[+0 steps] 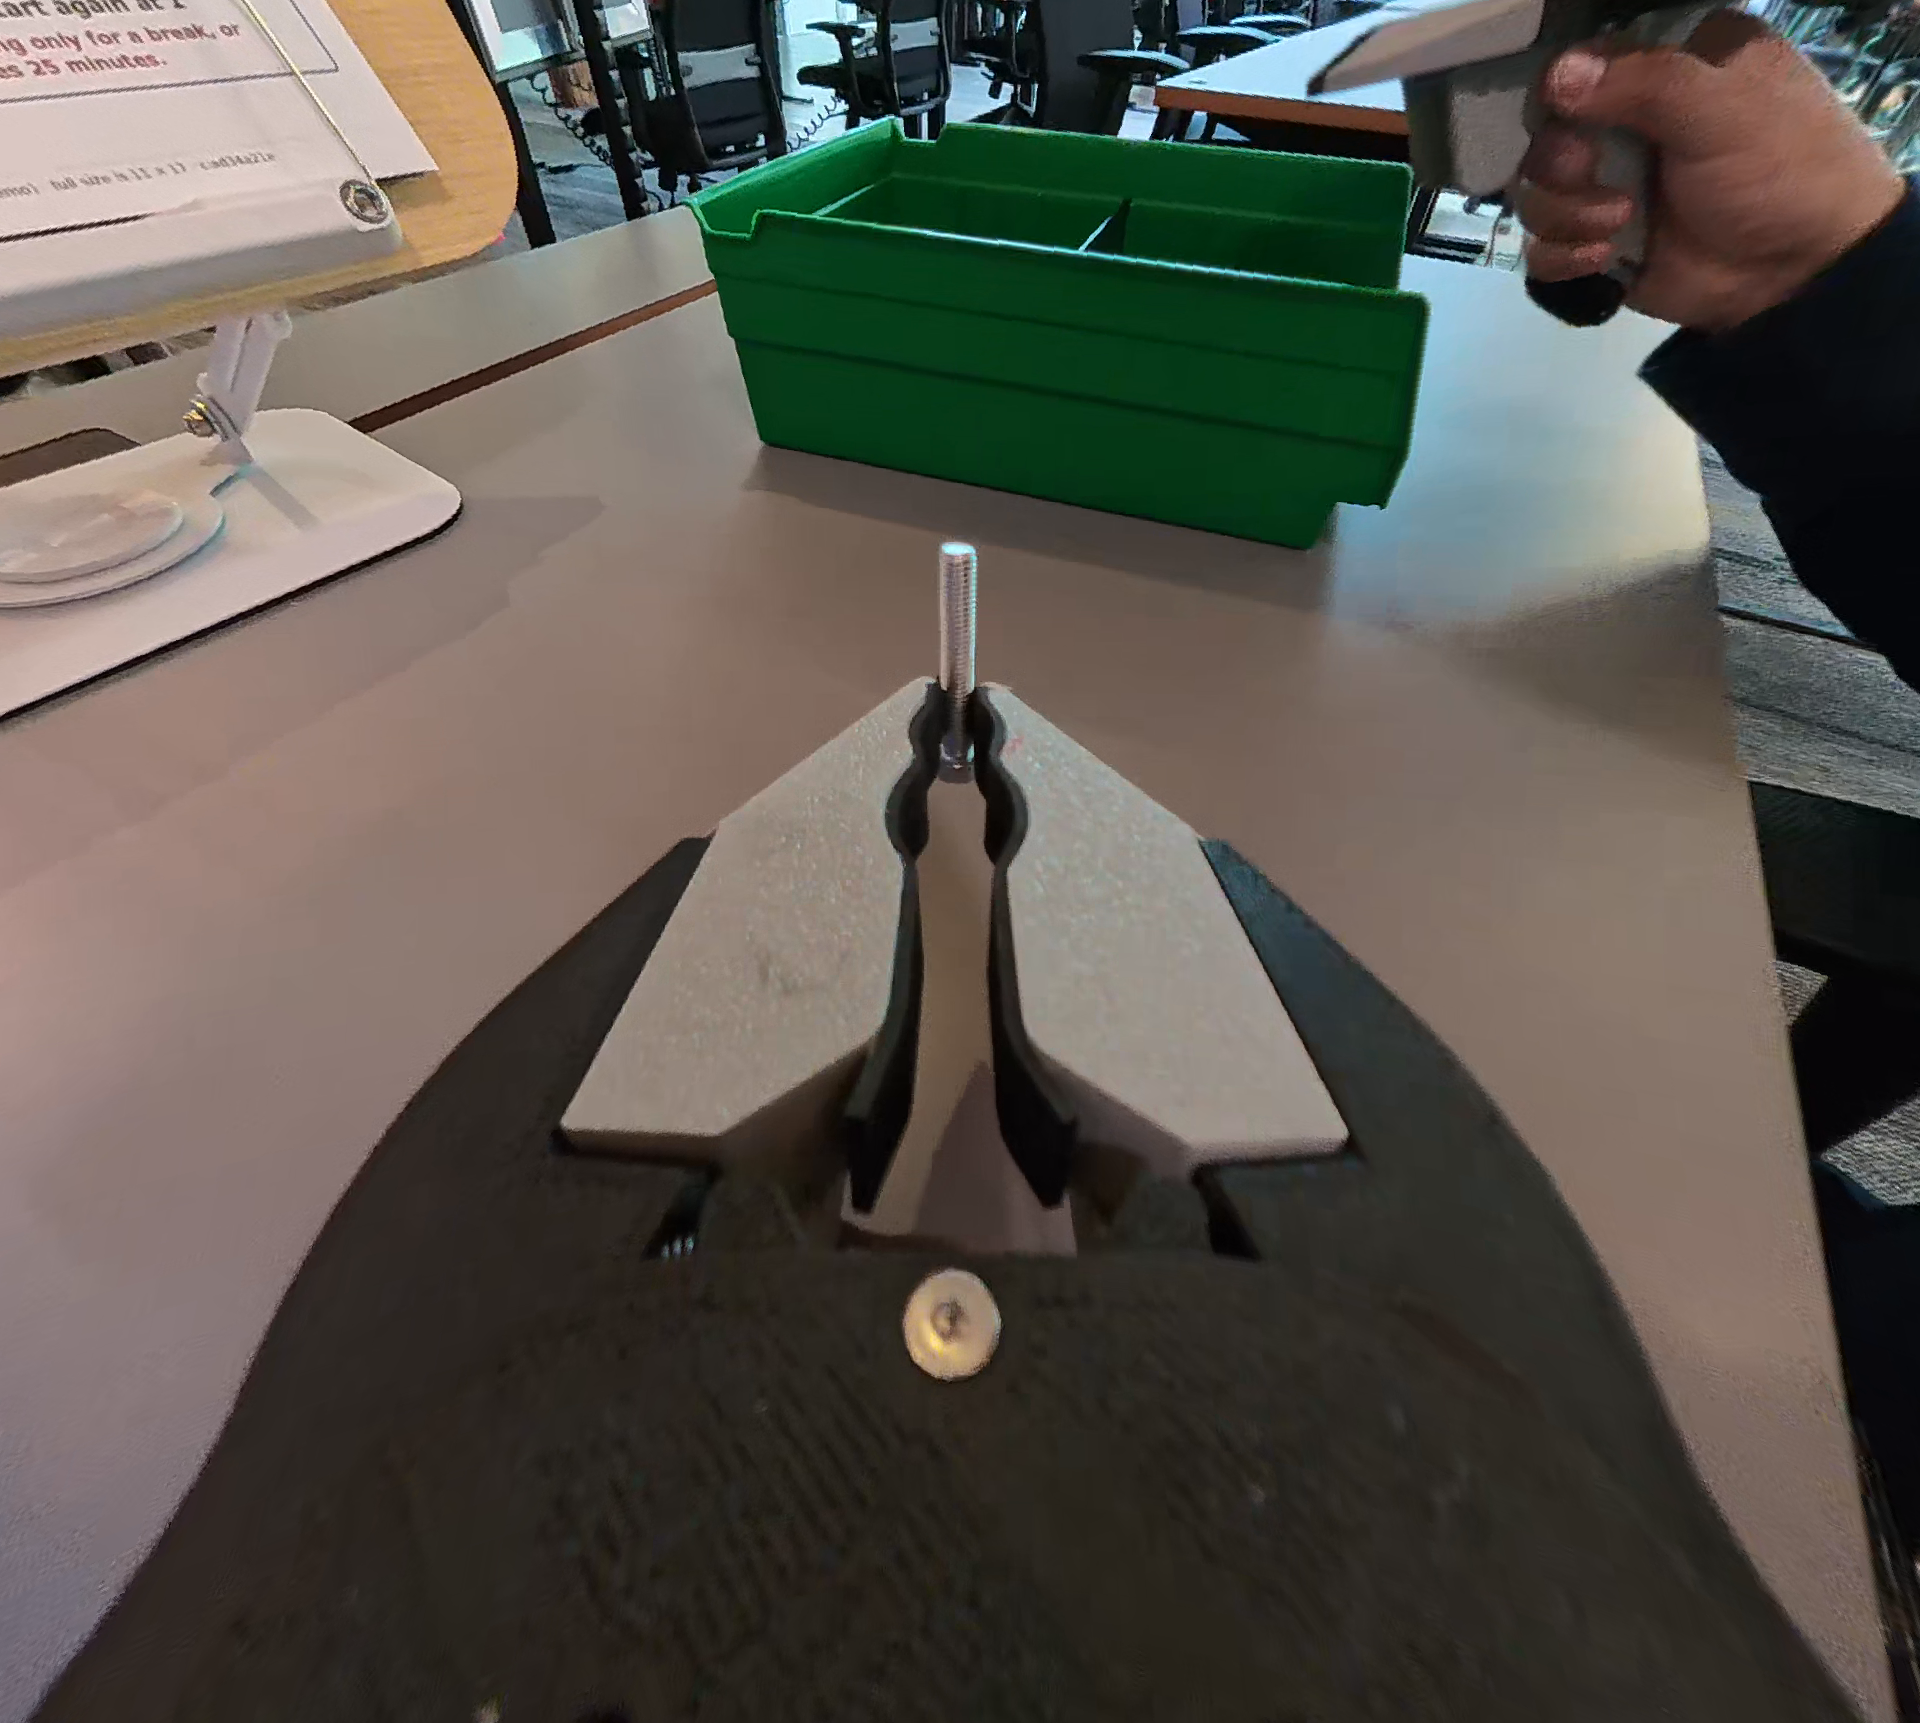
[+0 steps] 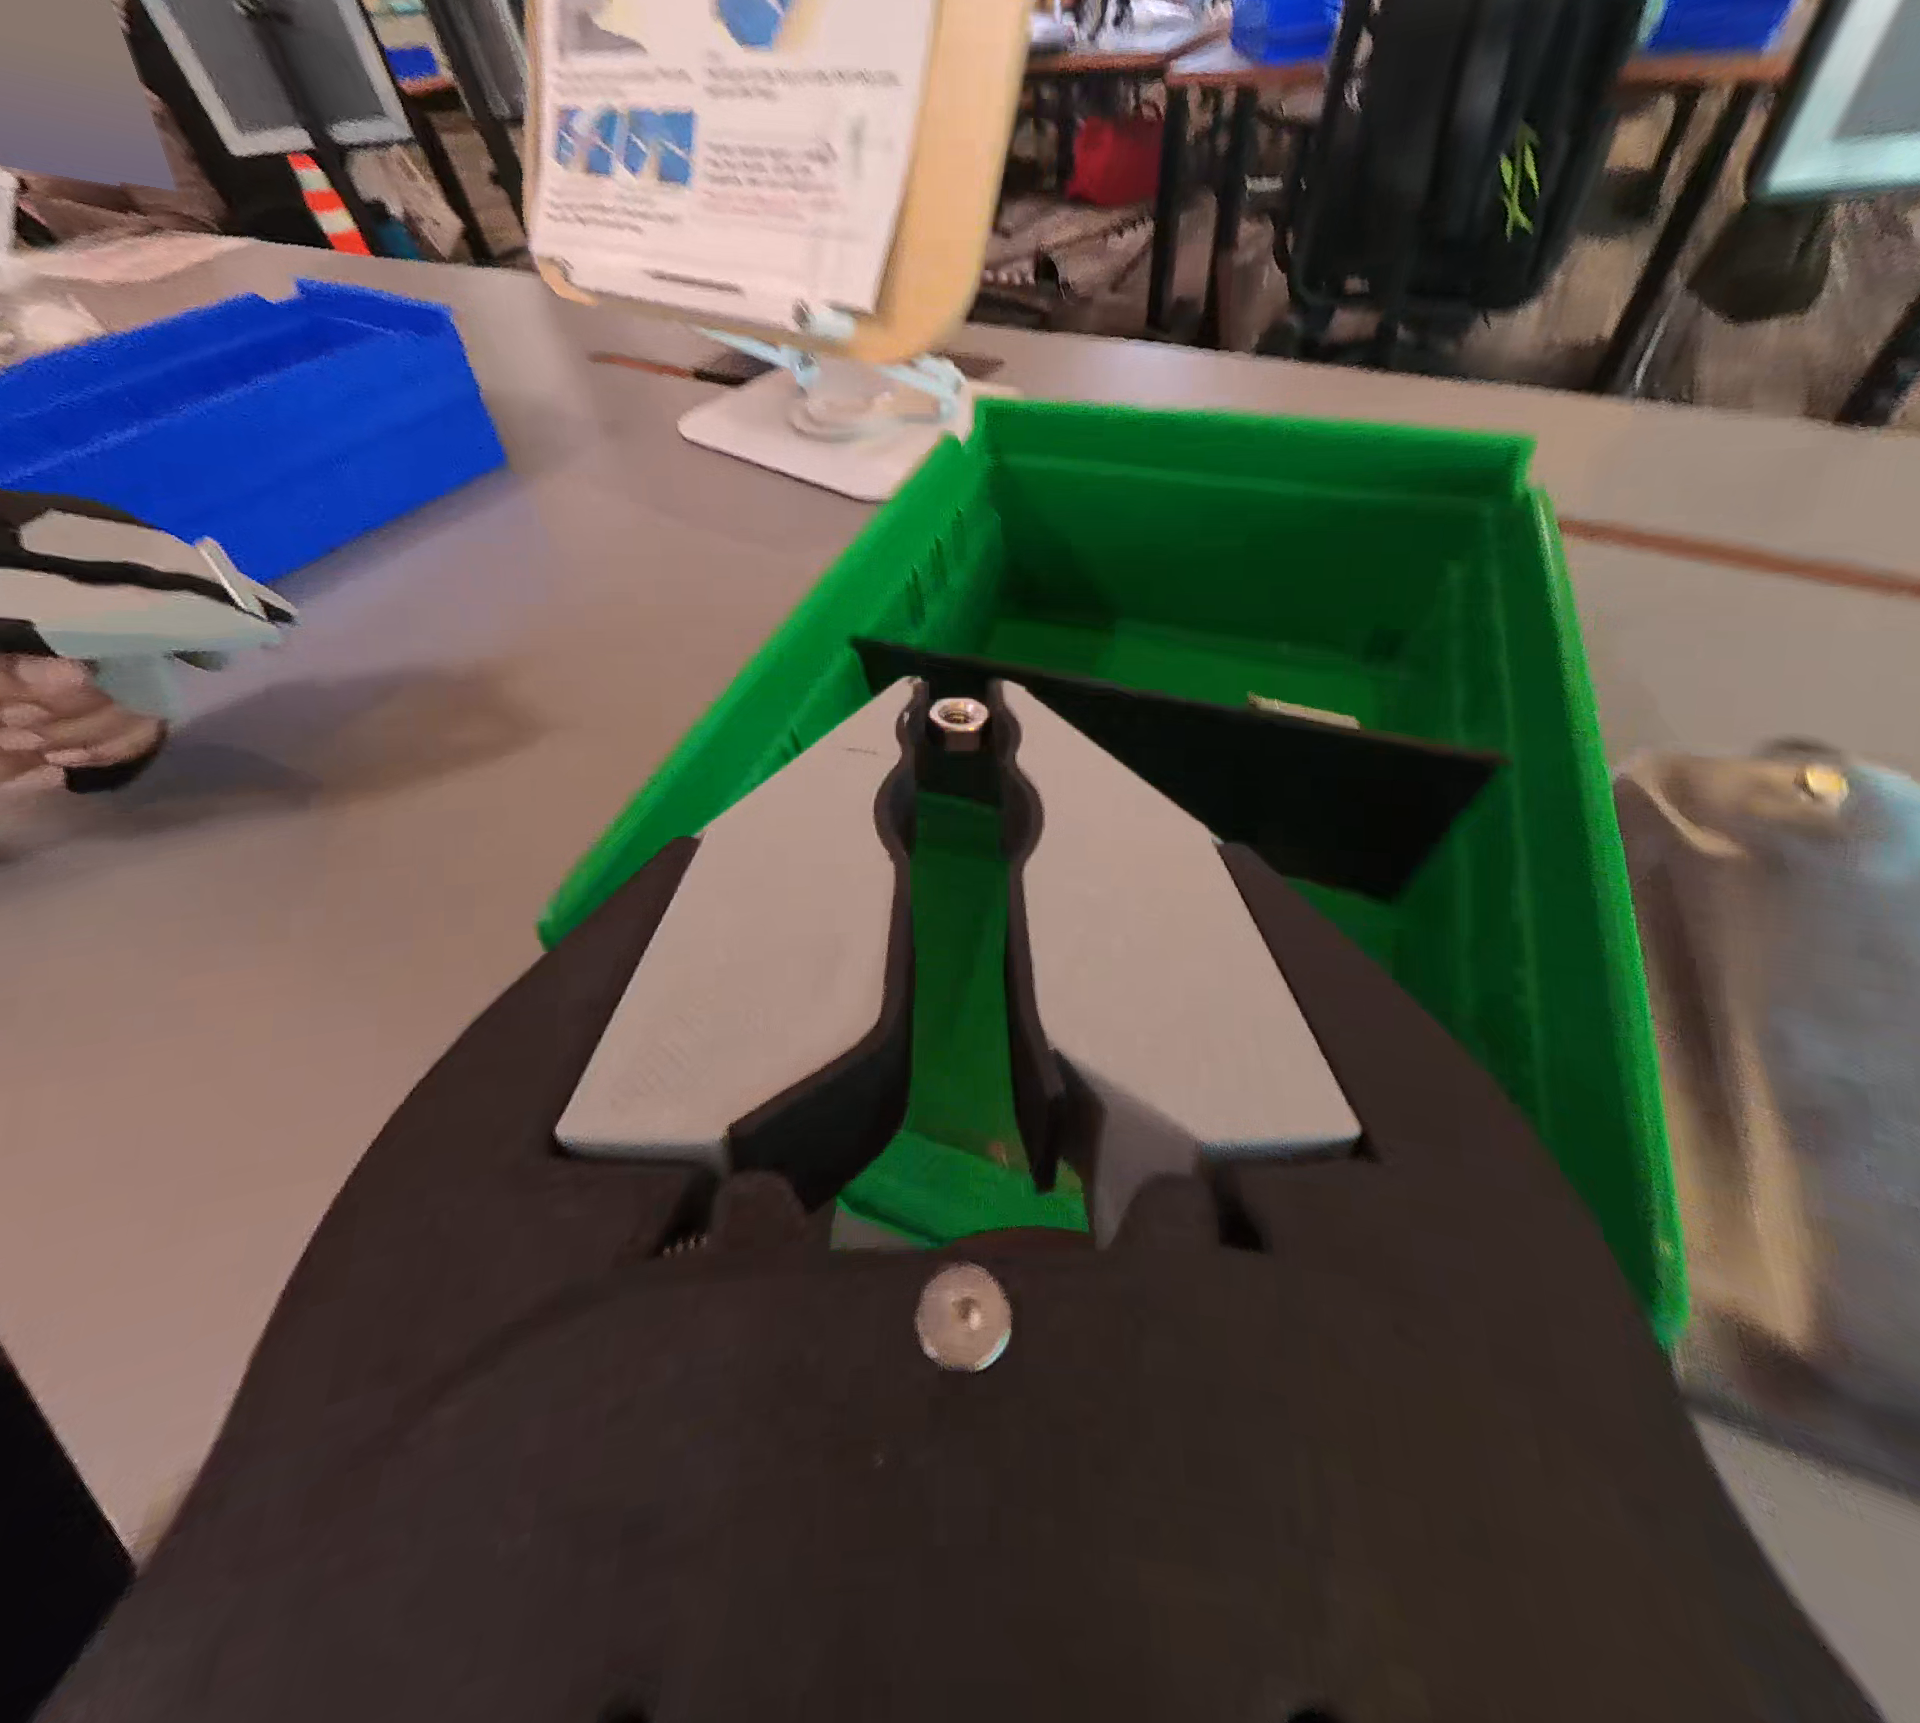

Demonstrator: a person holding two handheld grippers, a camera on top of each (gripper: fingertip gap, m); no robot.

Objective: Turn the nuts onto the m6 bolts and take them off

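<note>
Left wrist view shows the left gripper (image 1: 957,717) clamped on a silver bolt (image 1: 956,624), which it holds by the lower end so the threaded shank stands upright above the fingertips, over the grey tabletop (image 1: 1455,738). Beyond the bolt sits a green bin (image 1: 1070,385) with a dark divider inside. To the left stands a white document stand (image 1: 208,468) carrying a printed sheet. At upper right, a hand (image 1: 1704,187) grips the handle of the right gripper, raised above the bin's far corner, well apart from the bolt.

Right wrist view shows the right gripper (image 2: 958,728) closed on a small silver hex nut (image 2: 956,723), its threaded hole facing up, pinched at the very tips. This gripper hangs over the near compartment of the green bin (image 2: 1558,842), just in front of the black divider (image 2: 1247,780). A small pale piece lies in the far compartment, too blurred to identify. A blue bin (image 2: 260,416) rests on the tabletop at left, and the left gripper shows at the left edge, near it. A blurred silvery bag (image 2: 1766,1050) lies just right of the green bin.
</note>
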